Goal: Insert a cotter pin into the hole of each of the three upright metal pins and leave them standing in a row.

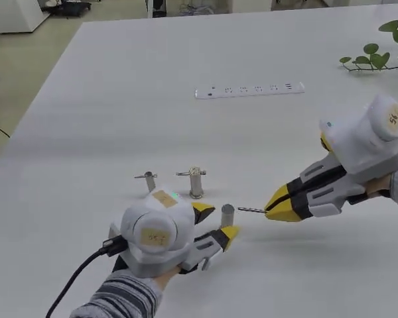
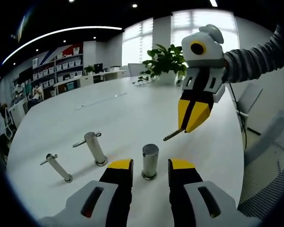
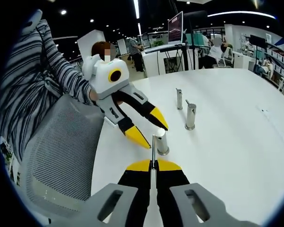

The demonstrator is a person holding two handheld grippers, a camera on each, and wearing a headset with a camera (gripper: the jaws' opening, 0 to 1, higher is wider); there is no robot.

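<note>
Left gripper (image 1: pixel 219 220): jaws spread, flanking bare pin (image 1: pixel 227 213).
Right gripper (image 1: pixel 270 209): pinching cotter (image 1: pixel 251 210), at bare pin's 3 o'clock.
Advice: close left jaws to steady bare pin; keep cotter level, feed slowly.

1. Far pin (image 1: pixel 150 181): a slim silver post standing upright on the white surface, with the first cotter pin (image 1: pixel 144 176) lying crosswise through its top.
2. Middle pin (image 1: pixel 196 183): thicker and upright, just beside the far pin, with the second cotter pin (image 1: pixel 188 173) through its head.
3. Near pin (image 1: pixel 227 214): a short plain cylinder, upright and not yet pinned.
4. Third cotter pin (image 1: pixel 251 211): a thin rod held level in the closed right claw (image 1: pixel 270 209), its tip just beside the near pin.
</note>
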